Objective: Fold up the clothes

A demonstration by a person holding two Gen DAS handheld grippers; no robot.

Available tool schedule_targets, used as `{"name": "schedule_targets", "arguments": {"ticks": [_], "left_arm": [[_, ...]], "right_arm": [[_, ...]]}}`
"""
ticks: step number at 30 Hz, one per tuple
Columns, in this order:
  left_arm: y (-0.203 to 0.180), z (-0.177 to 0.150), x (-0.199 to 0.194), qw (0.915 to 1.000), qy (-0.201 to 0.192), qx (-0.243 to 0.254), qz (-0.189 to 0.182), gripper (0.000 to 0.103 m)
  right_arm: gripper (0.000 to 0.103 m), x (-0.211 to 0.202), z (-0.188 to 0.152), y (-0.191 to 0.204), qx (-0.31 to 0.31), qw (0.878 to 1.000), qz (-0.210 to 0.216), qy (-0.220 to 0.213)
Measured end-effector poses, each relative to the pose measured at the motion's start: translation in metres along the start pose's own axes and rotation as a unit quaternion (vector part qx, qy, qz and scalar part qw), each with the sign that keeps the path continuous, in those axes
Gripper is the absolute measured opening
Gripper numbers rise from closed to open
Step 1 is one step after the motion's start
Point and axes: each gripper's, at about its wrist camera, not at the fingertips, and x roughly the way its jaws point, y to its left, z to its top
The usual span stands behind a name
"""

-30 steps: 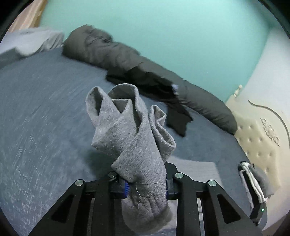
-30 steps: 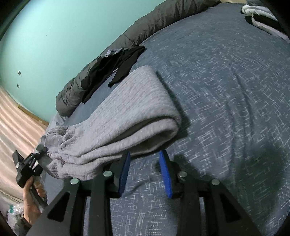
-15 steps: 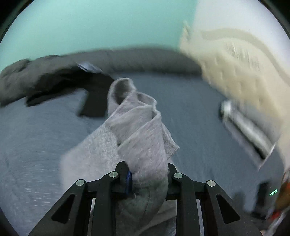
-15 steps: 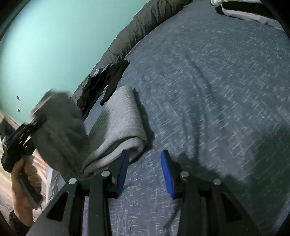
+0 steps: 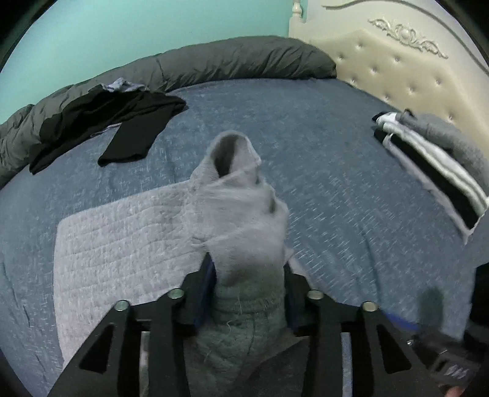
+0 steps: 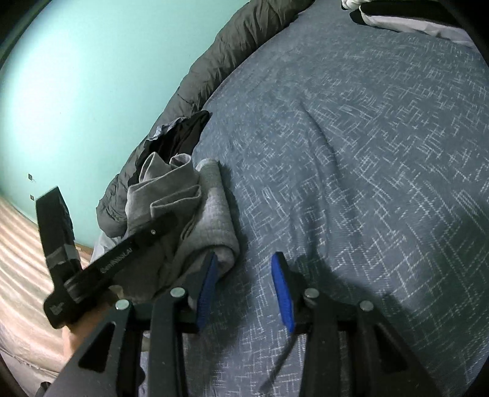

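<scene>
L gripper [image 5: 249,290], nearest in the left wrist view: jaws opening, w/ a bunched end of the grey garment [image 5: 244,220] standing up between them. Cloth fills the gap and looks to touch both pads, tho motion blur makes the contact hard to judge. Rest of the garment lies folded flat on the blue-grey bedspread [image 5: 321,158], spreading to the left of the jaws in that view.

R gripper [image 6: 244,287]: blue pads apart, nothing between them but bedspread. Its left pad sits just beside the rolled fold edge of the garment; can't tell if it touches. In the right wrist view the L gripper's black body crosses over the bunched cloth, w/ a bit of the person's hand [image 6: 79,326] at its base.

Farther back: black clothes [image 5: 116,122] lie crumpled near the bed's far edge, partly on a dark grey duvet [image 5: 238,58] rolled along the teal wall [image 5: 137,27]. At right, a stack of folded clothes [image 5: 434,162], black, white and grey, sits near the cream tufted headboard [image 5: 397,61].
</scene>
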Motion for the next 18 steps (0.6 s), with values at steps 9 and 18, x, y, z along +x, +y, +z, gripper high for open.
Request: {"name": "schedule_targets", "arguments": {"ticks": [9,18], "left_arm": [[0.051,0.016,-0.072,0.9936,-0.062,-0.074,-0.059,0.053],[0.109,-0.04,-0.044,0.994,0.001,-0.11,-0.006,0.053]], "right_arm": [[0.038,0.002,0.0,0.004,-0.01,1.0,0.004,-0.001],[0.038,0.006,0.004,0.014,-0.021,1.0,0.012,-0.005]]}}
